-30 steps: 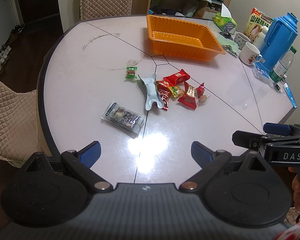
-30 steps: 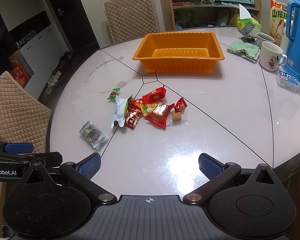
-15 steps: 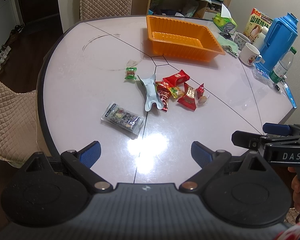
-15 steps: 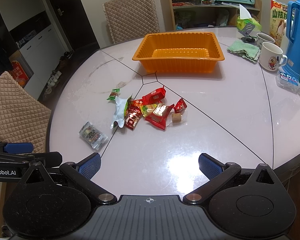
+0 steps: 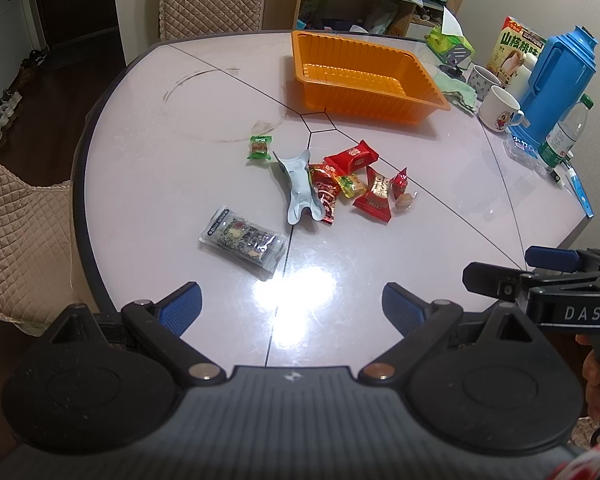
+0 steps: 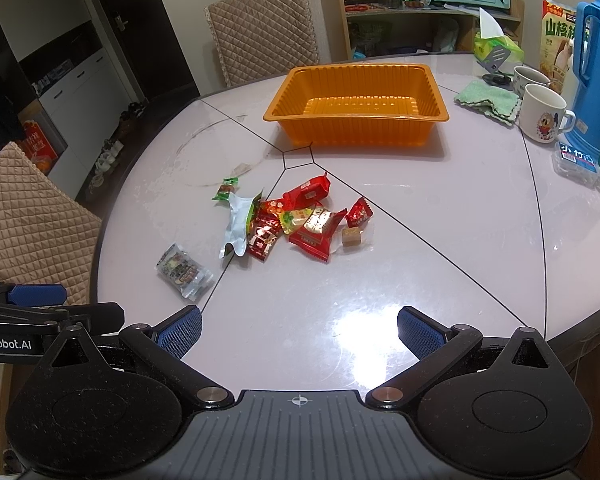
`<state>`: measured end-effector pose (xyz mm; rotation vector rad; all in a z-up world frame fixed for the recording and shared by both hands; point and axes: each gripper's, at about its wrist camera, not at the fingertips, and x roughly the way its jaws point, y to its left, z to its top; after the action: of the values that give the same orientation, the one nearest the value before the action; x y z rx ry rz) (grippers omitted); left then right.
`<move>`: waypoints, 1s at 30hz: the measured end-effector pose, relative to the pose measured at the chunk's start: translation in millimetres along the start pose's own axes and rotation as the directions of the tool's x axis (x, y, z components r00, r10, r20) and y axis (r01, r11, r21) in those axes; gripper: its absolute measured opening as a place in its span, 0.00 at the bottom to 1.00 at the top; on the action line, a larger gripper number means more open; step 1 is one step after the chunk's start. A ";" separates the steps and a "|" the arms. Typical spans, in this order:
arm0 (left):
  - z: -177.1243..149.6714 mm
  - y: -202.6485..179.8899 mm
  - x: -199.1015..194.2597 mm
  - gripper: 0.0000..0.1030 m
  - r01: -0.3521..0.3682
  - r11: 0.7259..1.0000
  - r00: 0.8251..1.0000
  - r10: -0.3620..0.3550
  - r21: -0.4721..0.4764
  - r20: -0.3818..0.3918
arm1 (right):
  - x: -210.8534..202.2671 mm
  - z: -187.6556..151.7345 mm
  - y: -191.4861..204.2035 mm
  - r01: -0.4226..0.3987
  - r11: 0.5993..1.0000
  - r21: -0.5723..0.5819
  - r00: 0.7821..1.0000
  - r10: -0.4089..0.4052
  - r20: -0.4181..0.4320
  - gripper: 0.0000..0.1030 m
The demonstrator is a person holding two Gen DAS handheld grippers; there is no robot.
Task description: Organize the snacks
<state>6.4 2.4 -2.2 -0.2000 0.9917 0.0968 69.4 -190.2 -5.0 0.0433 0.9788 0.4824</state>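
Over the near edge of the table [image 5: 148,128], left wrist view: the left claw [image 5: 292,304] is held wide and empty, unchanged from the earlier frames. The snacks [image 5: 340,184] are seen loose near the centre, short of the empty orange tray [image 5: 420,104].

Right wrist view: the right claw [image 6: 300,330] is likewise spread wide, holding nothing. No movement is recorded; sorting is judged not yet begun.

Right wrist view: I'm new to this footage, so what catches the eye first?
The empty orange tray at the table's middle stands out first. Next comes the cluster of mostly red snack packets lying on the table in front of it. A tall blue thermos jug stands at the right edge.
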 end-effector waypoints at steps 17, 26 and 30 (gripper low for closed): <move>6.7 -1.8 5.6 0.93 -0.016 1.000 1.000 0.016 -0.012 -0.011 | 9.7 4.5 -6.0 -0.011 1.000 0.008 1.000 0.011 -0.010 1.00; 8.6 0.3 29.3 0.93 -0.051 0.998 0.998 0.050 -0.031 -0.030 | 21.3 6.3 -20.8 -0.032 0.999 0.024 0.999 0.032 0.003 1.00; 9.2 2.1 43.0 0.93 -0.077 0.996 0.997 0.076 -0.038 -0.028 | 29.1 8.0 -28.4 -0.044 0.999 0.030 0.999 0.044 0.010 1.00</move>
<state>37.0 6.0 -33.6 -0.1996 1.0245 0.1840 99.8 -202.3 -30.4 0.0940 0.9779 0.5075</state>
